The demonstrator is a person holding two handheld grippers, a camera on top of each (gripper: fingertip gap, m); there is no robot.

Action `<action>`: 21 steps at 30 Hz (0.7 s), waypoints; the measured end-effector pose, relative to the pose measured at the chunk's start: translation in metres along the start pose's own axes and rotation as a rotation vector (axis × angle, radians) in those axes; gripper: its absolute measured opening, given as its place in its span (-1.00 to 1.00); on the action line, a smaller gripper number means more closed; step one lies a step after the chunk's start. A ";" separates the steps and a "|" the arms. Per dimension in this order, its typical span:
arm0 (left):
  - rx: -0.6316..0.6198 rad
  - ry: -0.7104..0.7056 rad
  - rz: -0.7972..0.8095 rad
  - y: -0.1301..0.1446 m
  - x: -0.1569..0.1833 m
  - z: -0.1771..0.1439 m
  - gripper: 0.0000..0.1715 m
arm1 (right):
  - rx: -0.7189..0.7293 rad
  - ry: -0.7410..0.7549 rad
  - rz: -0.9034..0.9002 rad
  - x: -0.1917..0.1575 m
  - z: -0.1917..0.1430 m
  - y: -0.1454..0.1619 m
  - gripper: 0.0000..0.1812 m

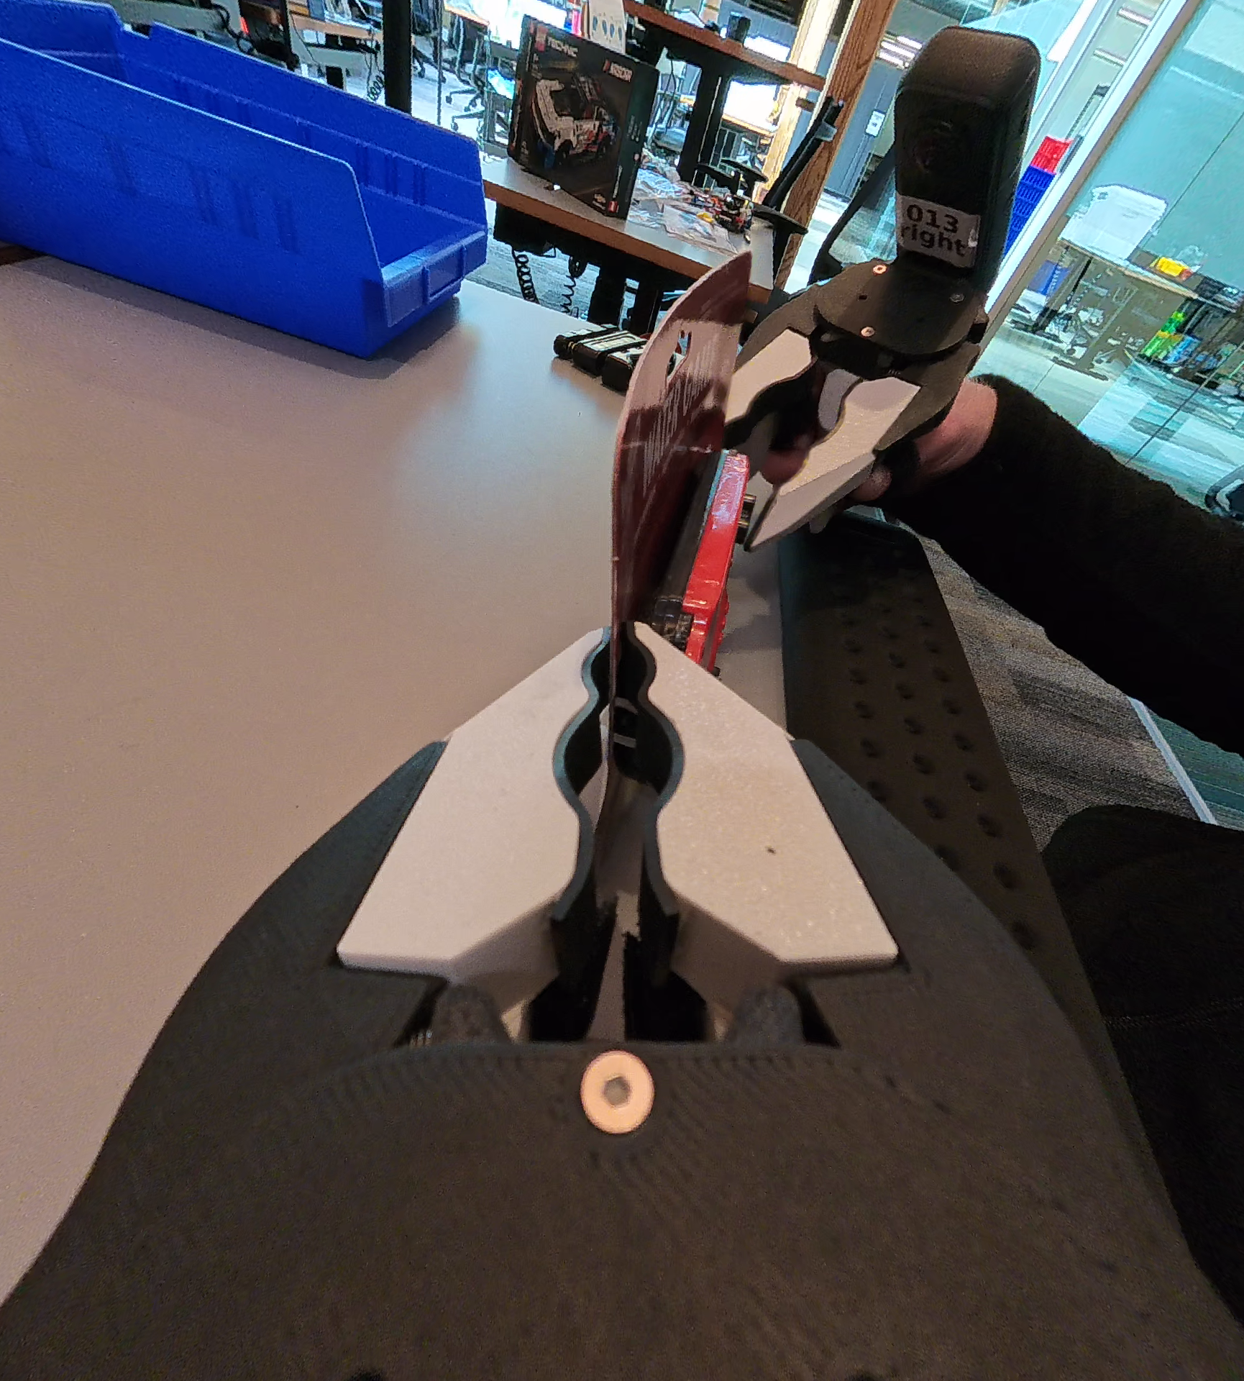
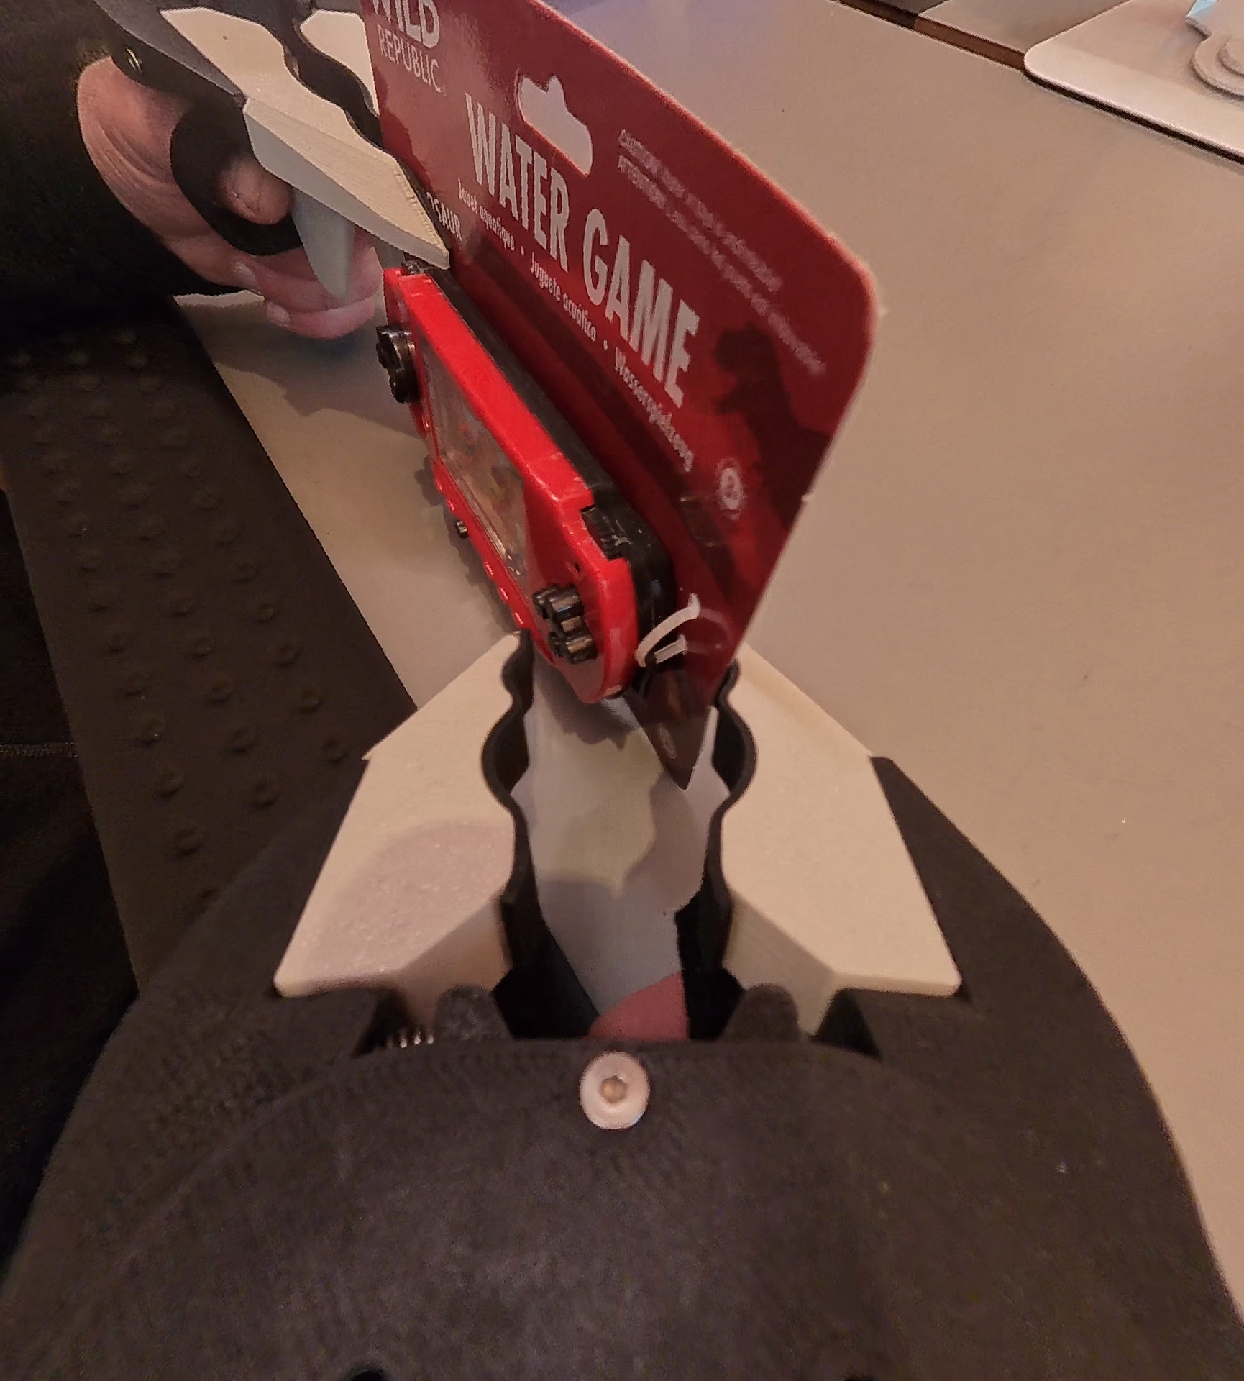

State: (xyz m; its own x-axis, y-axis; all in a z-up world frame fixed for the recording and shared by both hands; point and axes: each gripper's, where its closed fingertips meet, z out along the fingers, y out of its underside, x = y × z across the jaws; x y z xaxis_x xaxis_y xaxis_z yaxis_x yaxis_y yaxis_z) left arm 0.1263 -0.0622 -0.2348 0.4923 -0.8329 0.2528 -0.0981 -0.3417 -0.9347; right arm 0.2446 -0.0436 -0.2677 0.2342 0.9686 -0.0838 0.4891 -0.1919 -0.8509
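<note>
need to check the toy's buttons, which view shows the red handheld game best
The right wrist view: the red handheld game shows its front, screen and black knobs, fixed to the dark red backing card. The left wrist view sees the card nearly edge-on, with only a red sliver of the game behind it.

The left gripper point(image 1: 623, 650) is closed tight near the table's edge, while the right gripper point(image 2: 623, 672), held opposite by a dark-sleeved hand point(image 1: 940, 441), is kept spread.

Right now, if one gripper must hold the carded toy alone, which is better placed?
Probably left. The left gripper is shut on the backing card's edge, a sure pinch. The right gripper has its jaws wide around the red toy's corner; whether they press it is unclear.
</note>
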 end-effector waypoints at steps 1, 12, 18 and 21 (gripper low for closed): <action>-0.003 0.001 0.001 0.000 0.000 0.000 -1.00 | -0.004 0.001 0.002 0.000 0.001 0.000 -0.45; 0.002 0.009 0.005 0.001 0.001 0.001 -1.00 | 0.086 -0.047 0.067 0.004 -0.012 -0.007 -0.65; 0.004 0.008 0.002 0.001 0.002 0.001 -1.00 | 0.083 -0.041 0.058 0.004 -0.013 -0.007 -0.68; 0.003 0.008 0.005 0.001 0.002 0.001 -1.00 | 0.085 -0.040 0.051 0.003 -0.013 -0.007 -0.68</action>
State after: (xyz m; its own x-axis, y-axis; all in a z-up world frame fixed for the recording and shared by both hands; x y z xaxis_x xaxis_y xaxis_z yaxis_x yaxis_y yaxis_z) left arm 0.1281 -0.0637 -0.2353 0.4850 -0.8379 0.2506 -0.0974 -0.3365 -0.9366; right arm 0.2532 -0.0411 -0.2554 0.2225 0.9637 -0.1478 0.4041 -0.2291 -0.8856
